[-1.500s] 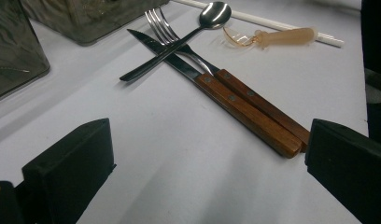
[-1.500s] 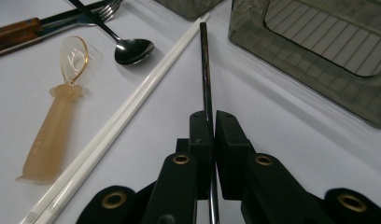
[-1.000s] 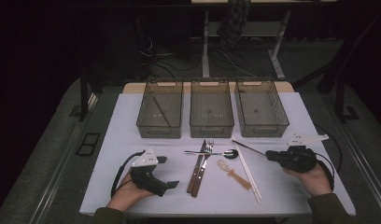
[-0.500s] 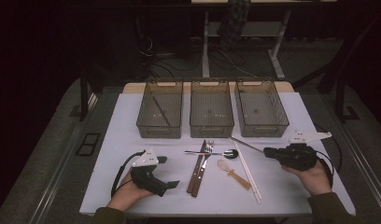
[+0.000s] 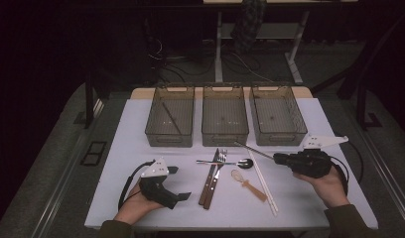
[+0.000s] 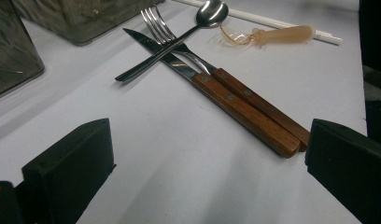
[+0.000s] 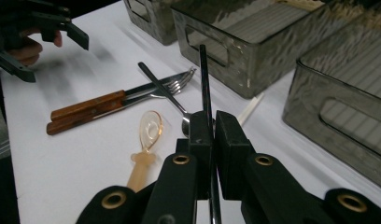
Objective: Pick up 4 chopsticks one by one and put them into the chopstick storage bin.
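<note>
My right gripper (image 5: 279, 158) (image 7: 213, 126) is shut on a thin dark chopstick (image 5: 252, 149) (image 7: 202, 79), which points from the jaws toward the middle bin (image 5: 225, 140). My left gripper (image 5: 183, 196) (image 6: 209, 177) rests on the white table (image 5: 141, 148), its jaws wide open with nothing between them. Ahead of it lie a wooden-handled knife (image 6: 235, 100) (image 5: 208, 184) and fork (image 6: 156, 23) (image 5: 219, 168) side by side, with a metal spoon (image 6: 212, 11) (image 5: 244, 162) laid across them.
An amber plastic spoon (image 5: 247, 184) and white chopsticks (image 5: 265, 184) lie right of the cutlery. Three smoky bins stand in a row at the back; the left bin (image 5: 169, 141) holds a dark stick (image 5: 171, 119), and the right bin (image 5: 280, 140) stands just beyond my right gripper.
My right gripper and its chopstick have edged slightly left, toward the bins. The left hand has stayed put.
</note>
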Demonstrator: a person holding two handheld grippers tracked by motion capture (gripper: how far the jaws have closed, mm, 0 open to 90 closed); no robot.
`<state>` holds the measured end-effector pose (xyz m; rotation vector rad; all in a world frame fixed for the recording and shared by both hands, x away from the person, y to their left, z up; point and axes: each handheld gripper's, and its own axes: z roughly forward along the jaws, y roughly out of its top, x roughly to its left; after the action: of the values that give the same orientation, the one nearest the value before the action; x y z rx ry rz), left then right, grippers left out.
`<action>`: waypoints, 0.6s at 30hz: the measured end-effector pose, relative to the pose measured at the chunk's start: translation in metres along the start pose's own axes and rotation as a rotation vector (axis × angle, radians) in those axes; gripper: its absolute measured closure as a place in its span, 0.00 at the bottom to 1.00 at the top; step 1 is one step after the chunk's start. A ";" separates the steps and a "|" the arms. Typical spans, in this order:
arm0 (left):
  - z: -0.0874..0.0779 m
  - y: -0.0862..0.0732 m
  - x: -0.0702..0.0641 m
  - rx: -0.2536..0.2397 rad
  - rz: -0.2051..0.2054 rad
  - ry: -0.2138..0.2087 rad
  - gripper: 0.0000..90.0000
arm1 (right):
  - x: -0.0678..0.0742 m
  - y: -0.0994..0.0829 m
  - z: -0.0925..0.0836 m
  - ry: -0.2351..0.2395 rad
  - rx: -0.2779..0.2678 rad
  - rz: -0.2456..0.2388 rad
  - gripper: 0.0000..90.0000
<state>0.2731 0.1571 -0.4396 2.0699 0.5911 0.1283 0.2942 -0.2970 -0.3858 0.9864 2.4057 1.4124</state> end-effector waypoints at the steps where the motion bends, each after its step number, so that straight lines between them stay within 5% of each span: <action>1: 0.000 0.000 0.000 0.000 0.000 0.000 0.00 | 0.000 0.001 0.001 0.004 -0.002 -0.004 0.95; 18: 0.002 0.000 -0.001 0.004 0.000 -0.003 0.00 | 0.011 0.023 0.022 0.062 -0.026 -0.038 0.95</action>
<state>0.2729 0.1544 -0.4403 2.0737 0.5894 0.1239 0.3066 -0.2664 -0.3764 0.8981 2.4293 1.4787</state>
